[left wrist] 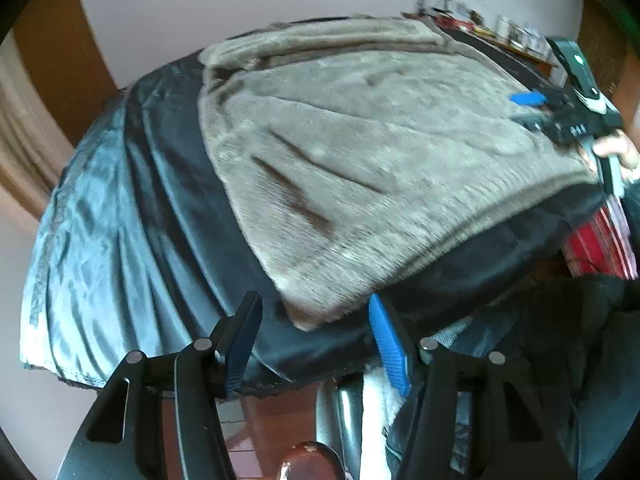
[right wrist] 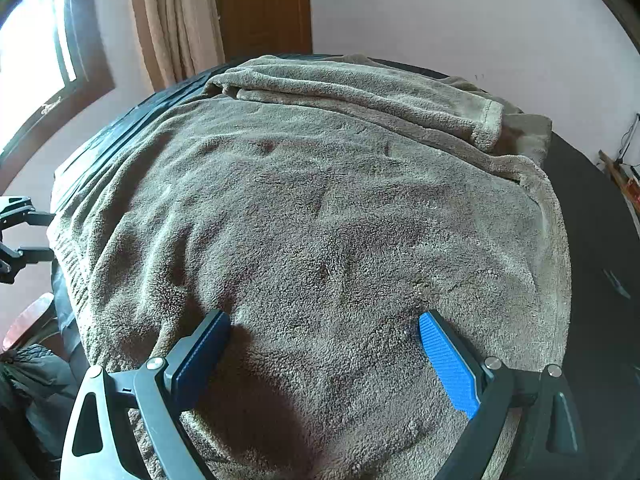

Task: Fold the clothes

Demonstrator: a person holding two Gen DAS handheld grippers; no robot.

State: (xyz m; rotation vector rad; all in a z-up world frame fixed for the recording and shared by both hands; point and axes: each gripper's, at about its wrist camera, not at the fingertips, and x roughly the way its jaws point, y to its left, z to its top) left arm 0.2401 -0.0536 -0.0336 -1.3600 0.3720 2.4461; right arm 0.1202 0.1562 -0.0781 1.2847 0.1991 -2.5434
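Observation:
A fluffy beige-grey fleece garment (left wrist: 360,160) lies spread flat on a table under a dark cloth (left wrist: 168,208). It fills the right wrist view (right wrist: 320,220), with a folded sleeve (right wrist: 380,100) lying across its far end. My left gripper (left wrist: 316,320) is open and empty at the garment's near corner by the table edge. My right gripper (right wrist: 324,332) is open and empty, low over the fleece's near part. The right gripper also shows in the left wrist view (left wrist: 560,112), and the left gripper shows at the left edge of the right wrist view (right wrist: 16,236).
The dark, shiny tablecloth hangs over the table's left side (left wrist: 80,260). A wooden door (right wrist: 264,8) and a curtain (right wrist: 176,20) stand behind. A shelf with small items (left wrist: 500,28) is at the back right. A red object (left wrist: 596,244) sits beside the table.

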